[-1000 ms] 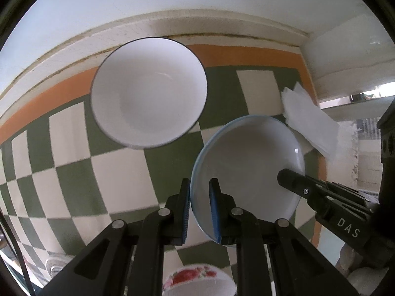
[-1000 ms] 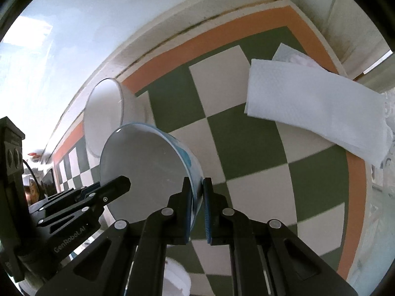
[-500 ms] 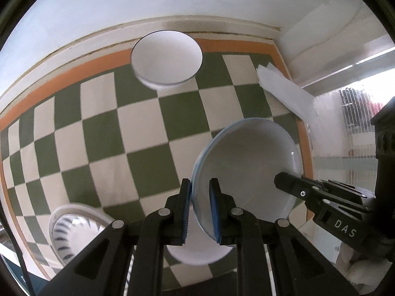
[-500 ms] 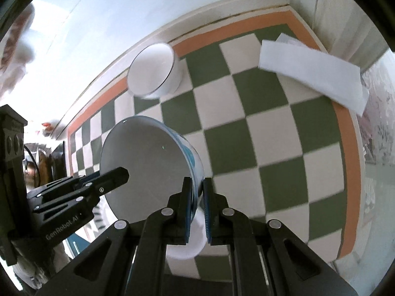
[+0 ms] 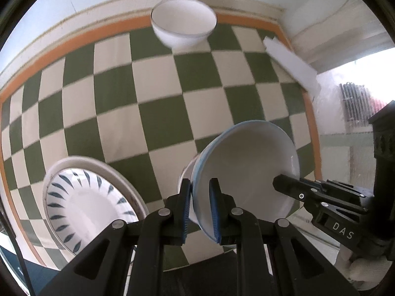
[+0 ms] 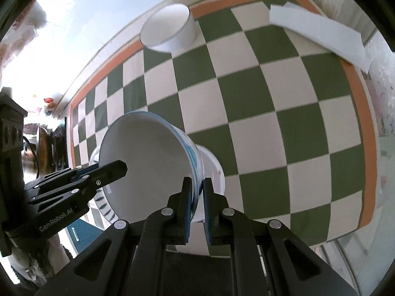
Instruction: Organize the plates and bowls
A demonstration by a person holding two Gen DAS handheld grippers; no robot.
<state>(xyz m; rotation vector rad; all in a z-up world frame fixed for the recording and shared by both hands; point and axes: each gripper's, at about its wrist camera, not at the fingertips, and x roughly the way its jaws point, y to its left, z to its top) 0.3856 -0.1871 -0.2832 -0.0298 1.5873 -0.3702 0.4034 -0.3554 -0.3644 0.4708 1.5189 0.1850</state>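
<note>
Both grippers hold one white bowl with a blue pattern (image 5: 246, 172), also in the right wrist view (image 6: 148, 157), by opposite sides of its rim, above the checkered table. My left gripper (image 5: 200, 197) is shut on its left rim. My right gripper (image 6: 197, 194) is shut on its right rim. Another white bowl (image 6: 213, 170) sits right under the held one, mostly hidden. A white bowl with a dark rim (image 5: 184, 26) stands at the far edge of the table (image 6: 167, 30). A plate with blue leaf marks (image 5: 84, 202) lies at the left.
The green and cream checkered tablecloth (image 5: 148, 98) has an orange border. A folded white paper towel (image 5: 291, 64) lies at the far right corner (image 6: 318, 30). A white wall runs behind the table.
Both grippers have drawn back and up from the far bowl with the blue-patterned bowl between them. The leaf-pattern plate and a bowl under the held one have come into view.
</note>
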